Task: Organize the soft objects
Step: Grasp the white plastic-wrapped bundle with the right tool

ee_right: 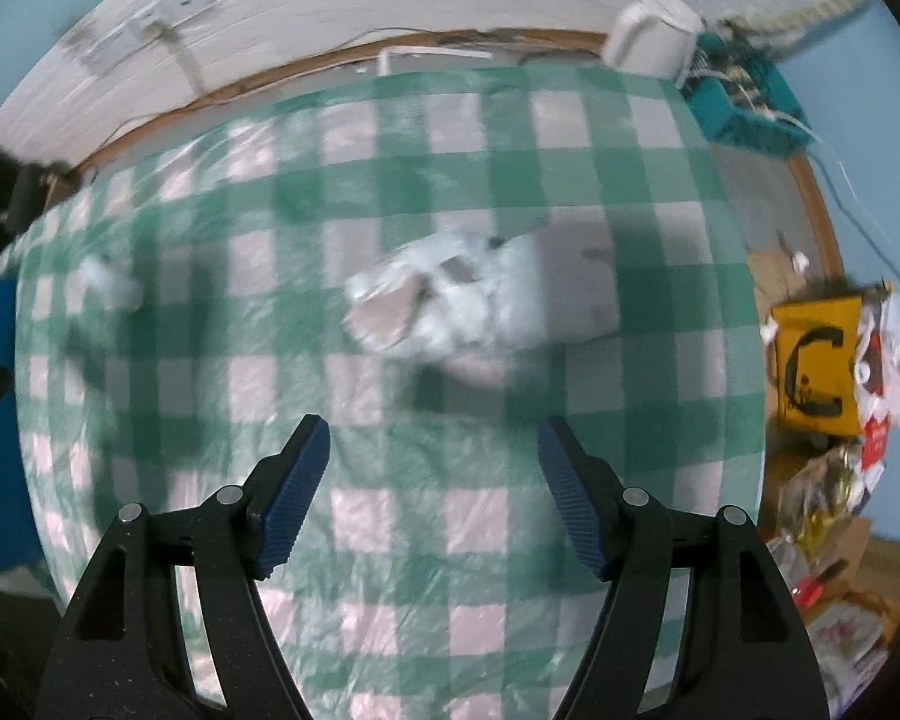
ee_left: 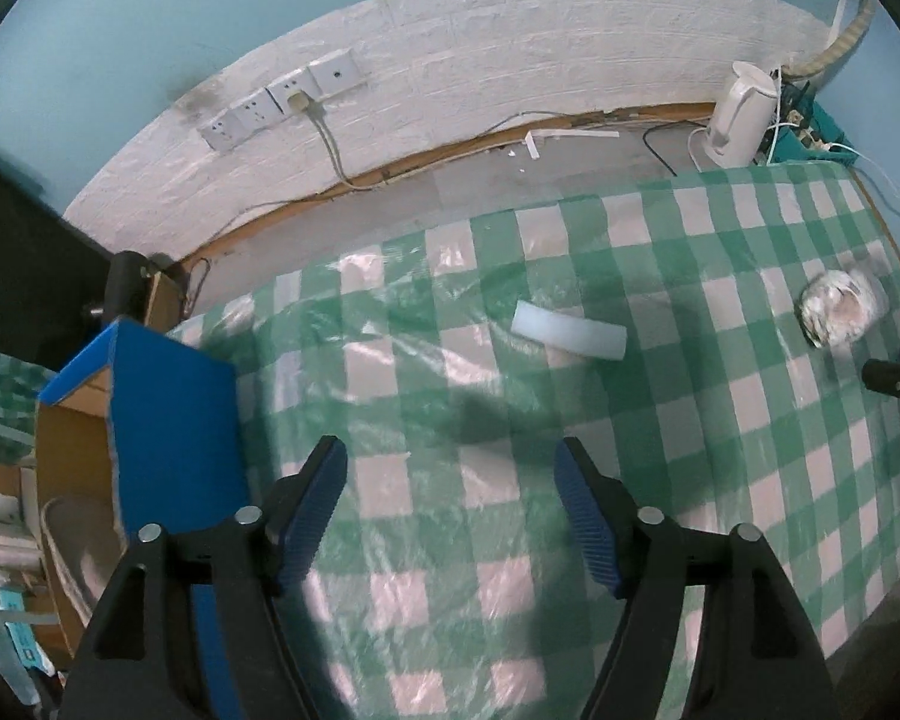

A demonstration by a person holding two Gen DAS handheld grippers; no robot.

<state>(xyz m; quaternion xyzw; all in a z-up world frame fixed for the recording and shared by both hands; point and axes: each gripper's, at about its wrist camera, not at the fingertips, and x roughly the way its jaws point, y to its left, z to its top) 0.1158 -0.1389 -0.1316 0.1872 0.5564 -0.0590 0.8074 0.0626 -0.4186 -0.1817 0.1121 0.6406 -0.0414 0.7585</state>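
Left claw (ee_left: 450, 468) wide, empty, above green-checked plastic-covered bench (ee_left: 720, 420); white foam strip (ee_left: 567, 333) lies beyond. Right claw (ee_right: 432, 450) wide, empty, near crumpled white soft bundle (ee_right: 450, 306). Risk: slick cover bunching, pads pinching it.

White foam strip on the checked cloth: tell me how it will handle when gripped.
The white foam strip looks soft and light, so it would probably squash between the pads. It lies curved, so it likely bends rather than staying stiff. The glossy plastic over the tablecloth may let it slide if nudged.
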